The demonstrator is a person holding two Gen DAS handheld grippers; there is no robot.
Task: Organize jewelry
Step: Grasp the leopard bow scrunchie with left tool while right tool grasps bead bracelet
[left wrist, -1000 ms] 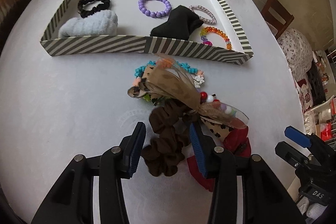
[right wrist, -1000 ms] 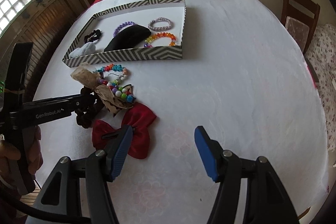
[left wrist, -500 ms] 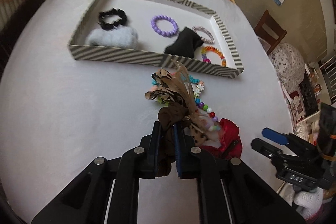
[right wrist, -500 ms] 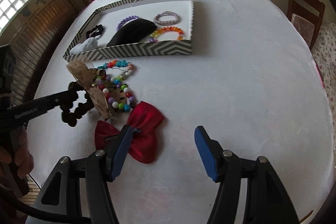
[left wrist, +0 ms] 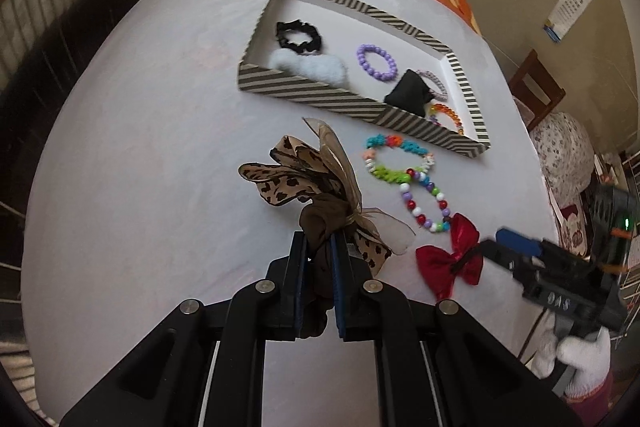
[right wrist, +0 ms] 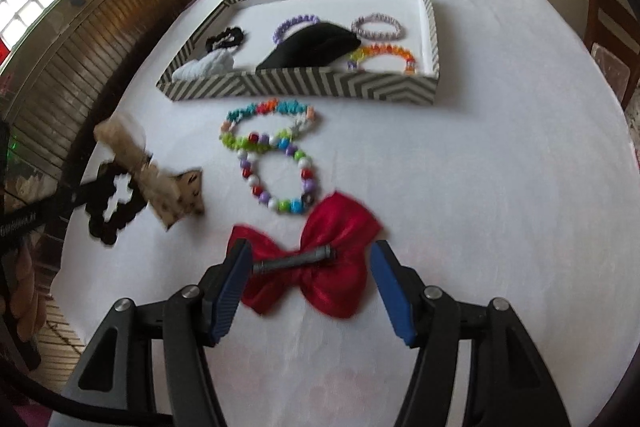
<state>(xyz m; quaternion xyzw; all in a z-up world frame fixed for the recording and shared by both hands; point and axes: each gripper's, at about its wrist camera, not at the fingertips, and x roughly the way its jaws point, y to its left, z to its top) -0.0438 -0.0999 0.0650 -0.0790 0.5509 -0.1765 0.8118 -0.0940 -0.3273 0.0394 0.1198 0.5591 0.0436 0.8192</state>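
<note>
My left gripper [left wrist: 319, 259] has its jaws pressed together on the brown scrunchie [left wrist: 322, 223], pinching its fabric between the pads. The leopard-print ribbon bow [left wrist: 298, 173] tied to it fans out just beyond my fingertips, up and to their left, and the whole piece hangs above the white table [left wrist: 140, 167]. Further ahead and a little right of these jaws lies the striped tray [left wrist: 308, 95], holding a black scrunchie [left wrist: 298, 35], a white fluffy scrunchie [left wrist: 308, 66], a purple bead bracelet [left wrist: 377, 61], a black cloth piece [left wrist: 408, 95], a pale lilac bracelet [left wrist: 434, 83] and an orange bead bracelet [left wrist: 448, 115].

Right of my left jaws, between them and the tray, two bracelets lie flat and touch each other: a turquoise-and-green one [left wrist: 396, 157] nearer the tray, and a mixed-colour bead one [left wrist: 424, 205] nearer me.

My right gripper [right wrist: 310, 283] is spread, pinching nothing. The red bow clip [right wrist: 320, 267] lies on the table between its two jaws, metal clip side up, with the left pad [right wrist: 230, 291] just beside the clip's end and the right pad well clear of the bow's other wing. The tray sits straight ahead of these jaws, beyond both bracelets.
</note>
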